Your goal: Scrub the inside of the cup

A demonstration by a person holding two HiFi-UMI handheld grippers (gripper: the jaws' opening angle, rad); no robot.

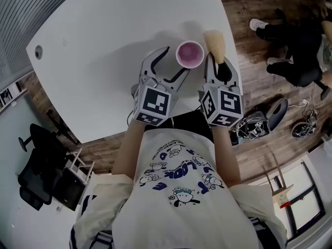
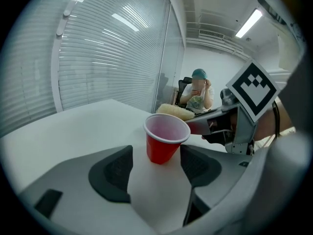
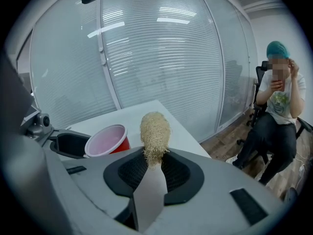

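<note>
A red plastic cup [image 1: 190, 54] with a pale inside stands upright on the white table [image 1: 104, 40]. My left gripper [image 1: 175, 62] is open wide. In the left gripper view the cup [image 2: 165, 140] stands between the two fingertips, and neither pad touches it. My right gripper [image 1: 220, 69] is just right of the cup, shut on the lower end of a tan loofah scrubber [image 1: 215, 44]. In the right gripper view the loofah scrubber [image 3: 155, 132] sticks up from the jaws, with the cup [image 3: 107, 141] to its left. The scrubber is outside the cup.
The cup stands near the table's right edge, with wooden floor [image 1: 249, 14] beyond. A seated person [image 3: 279, 106] is past that edge, and bags and cables [image 1: 259, 123] lie on the floor. A black office chair [image 1: 36, 175] stands at the left. Blinds [image 2: 112, 53] run behind the table.
</note>
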